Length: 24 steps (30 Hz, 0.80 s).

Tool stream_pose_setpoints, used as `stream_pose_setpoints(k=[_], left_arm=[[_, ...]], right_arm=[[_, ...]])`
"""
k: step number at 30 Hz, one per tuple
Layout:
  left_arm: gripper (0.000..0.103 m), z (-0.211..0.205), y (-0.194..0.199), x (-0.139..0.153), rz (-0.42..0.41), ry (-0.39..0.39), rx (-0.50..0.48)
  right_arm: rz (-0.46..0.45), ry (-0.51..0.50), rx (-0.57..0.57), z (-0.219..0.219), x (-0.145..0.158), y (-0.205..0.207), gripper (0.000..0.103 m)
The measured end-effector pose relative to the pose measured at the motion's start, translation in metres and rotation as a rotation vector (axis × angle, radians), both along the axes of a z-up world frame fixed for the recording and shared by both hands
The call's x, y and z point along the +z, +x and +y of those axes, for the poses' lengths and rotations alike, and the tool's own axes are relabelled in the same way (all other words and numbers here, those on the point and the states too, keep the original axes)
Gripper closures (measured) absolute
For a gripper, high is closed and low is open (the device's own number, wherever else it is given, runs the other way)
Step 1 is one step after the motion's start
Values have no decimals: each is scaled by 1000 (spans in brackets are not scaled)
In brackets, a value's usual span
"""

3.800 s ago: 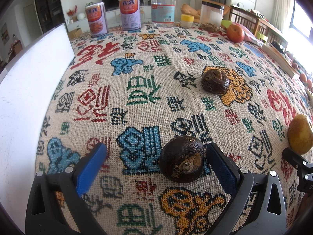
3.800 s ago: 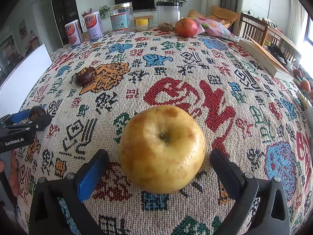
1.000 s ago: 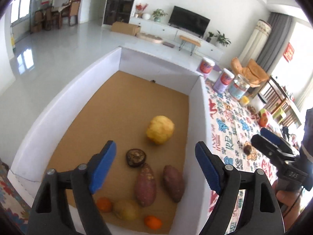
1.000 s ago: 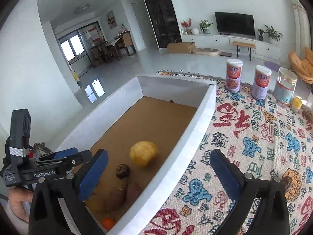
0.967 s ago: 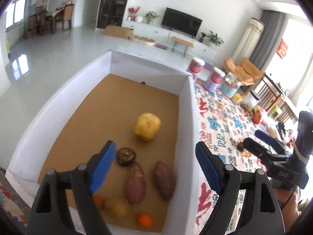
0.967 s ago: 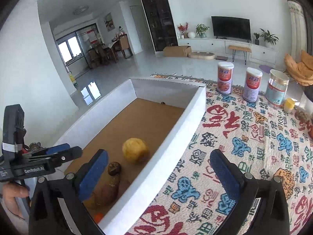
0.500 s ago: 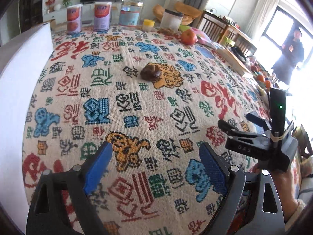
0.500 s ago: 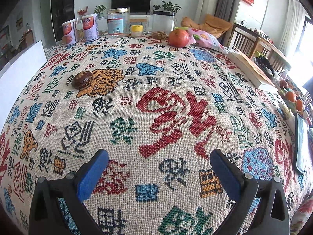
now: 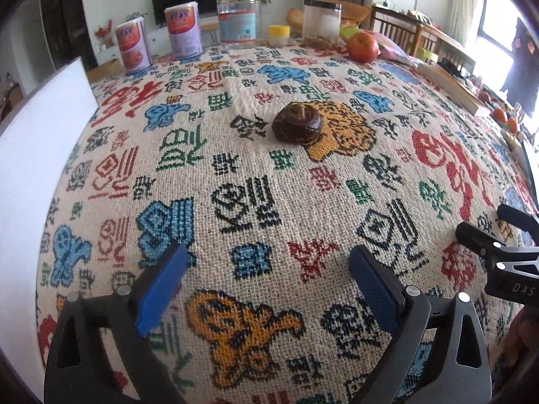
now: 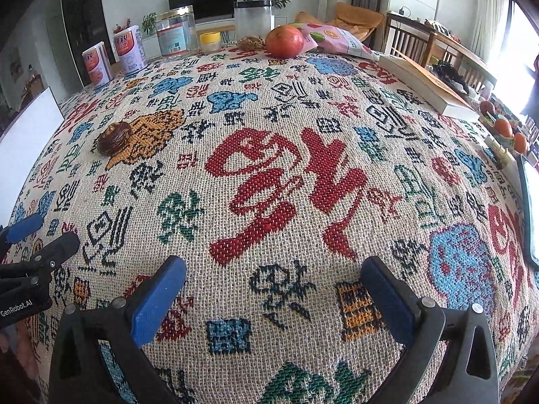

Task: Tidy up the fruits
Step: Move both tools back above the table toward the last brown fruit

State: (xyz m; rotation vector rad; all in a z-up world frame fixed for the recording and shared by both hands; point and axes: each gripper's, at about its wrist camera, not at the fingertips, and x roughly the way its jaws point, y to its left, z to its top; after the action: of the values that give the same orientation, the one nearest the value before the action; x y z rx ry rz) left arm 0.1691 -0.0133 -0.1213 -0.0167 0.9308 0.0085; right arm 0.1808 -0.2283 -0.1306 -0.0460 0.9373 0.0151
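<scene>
- On the tabletop (image 9: 256, 181), covered by a woven cloth with coloured characters, a dark brown fruit (image 9: 296, 124) lies beside an orange motif, well ahead of the left gripper (image 9: 266, 276).
- From the right wrist view the same fruit (image 10: 114, 142) sits far off to the left, nowhere near the right gripper (image 10: 276, 293).
- Left gripper: its jaws are opening, already wide, with only cloth between the blue pads (image 9: 161, 289).
- Right gripper: jaws spread wide, nothing between them but cloth; it also shows at the right edge of the left wrist view (image 9: 498, 235).
- Both grippers point down at the cloth side by side, the left one's tips (image 10: 37, 235) showing at the left edge of the right wrist view.
- An orange-red fruit (image 9: 362, 46) rests at the far end of the tabletop, next to a pink snack bag (image 10: 337, 42).
- Two cans (image 9: 133, 48), a clear jar (image 9: 235, 22), a small yellow-lidded tub (image 9: 279, 33) and a black-lidded container (image 9: 321, 22) stand along the far edge.
- A white wall of a box (image 9: 37, 155) runs along the left side of the tabletop.
- A book (image 10: 424, 84) lies at the right edge.
</scene>
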Motion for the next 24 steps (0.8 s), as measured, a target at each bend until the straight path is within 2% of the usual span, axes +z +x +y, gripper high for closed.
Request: stream_pose_setpoints(k=[24], left_arm=[[3, -1, 2, -1, 2, 2, -1]], right_arm=[[-1, 2, 2, 0, 0, 1, 0]])
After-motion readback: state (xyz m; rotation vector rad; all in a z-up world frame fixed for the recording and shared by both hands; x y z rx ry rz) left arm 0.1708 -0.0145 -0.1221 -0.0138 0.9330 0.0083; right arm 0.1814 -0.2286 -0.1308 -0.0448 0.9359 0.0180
